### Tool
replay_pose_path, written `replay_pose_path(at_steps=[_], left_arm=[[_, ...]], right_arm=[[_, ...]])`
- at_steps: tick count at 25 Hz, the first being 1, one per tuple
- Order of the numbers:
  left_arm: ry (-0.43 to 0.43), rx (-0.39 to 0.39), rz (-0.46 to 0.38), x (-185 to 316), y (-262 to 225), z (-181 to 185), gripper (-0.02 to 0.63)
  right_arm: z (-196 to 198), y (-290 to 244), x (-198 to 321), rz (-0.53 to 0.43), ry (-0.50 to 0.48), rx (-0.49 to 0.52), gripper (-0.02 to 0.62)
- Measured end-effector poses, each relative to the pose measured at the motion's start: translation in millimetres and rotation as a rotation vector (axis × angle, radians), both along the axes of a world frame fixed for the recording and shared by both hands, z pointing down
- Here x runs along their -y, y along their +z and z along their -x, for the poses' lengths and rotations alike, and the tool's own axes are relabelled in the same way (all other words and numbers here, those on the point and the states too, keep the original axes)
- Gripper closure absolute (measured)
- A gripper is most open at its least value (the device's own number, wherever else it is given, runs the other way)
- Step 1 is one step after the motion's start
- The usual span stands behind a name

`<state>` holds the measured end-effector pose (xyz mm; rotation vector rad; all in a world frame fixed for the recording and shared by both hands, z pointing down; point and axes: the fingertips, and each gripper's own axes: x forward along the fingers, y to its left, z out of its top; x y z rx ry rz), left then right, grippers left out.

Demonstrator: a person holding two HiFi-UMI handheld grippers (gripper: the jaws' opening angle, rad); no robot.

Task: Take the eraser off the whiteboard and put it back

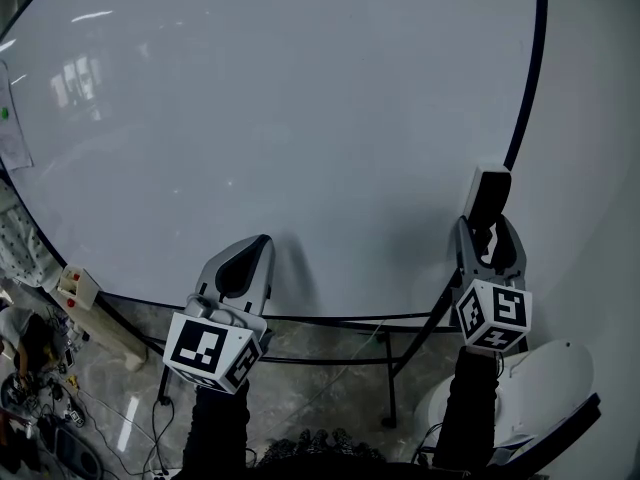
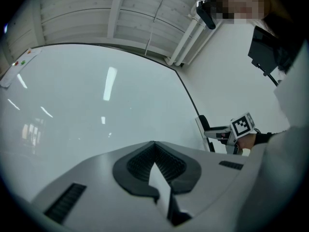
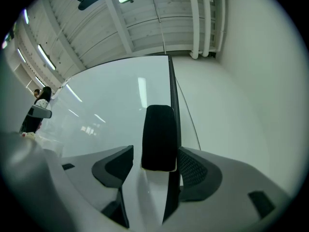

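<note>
Whiteboard right edge: eraser between spread right tongs, unclamped; left tongs closed.

The whiteboard is a big glossy white one with a thin dark rim, and ceiling lights reflect off it. The black eraser sits on it right beside that rim, straight ahead of the right gripper, near end between its jaws. Far off to the left of the left gripper, a paper sheet is stuck at the board's edge.
</note>
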<state>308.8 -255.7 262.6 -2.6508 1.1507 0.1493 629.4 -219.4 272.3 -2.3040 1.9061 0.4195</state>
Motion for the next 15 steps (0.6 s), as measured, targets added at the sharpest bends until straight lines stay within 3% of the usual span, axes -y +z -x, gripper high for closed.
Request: replay_pose_path(at_steps=[9, 15], left_arm=[[-0.018, -0.006, 0.033, -14, 13, 8, 0.600], [-0.001, 0.008, 0.039, -30, 19, 31, 0.600]], right_arm=[[24, 5, -33, 0.053, -0.034, -0.004, 0.321], [54, 8, -52, 0.058, -0.002, -0.001, 0.490]])
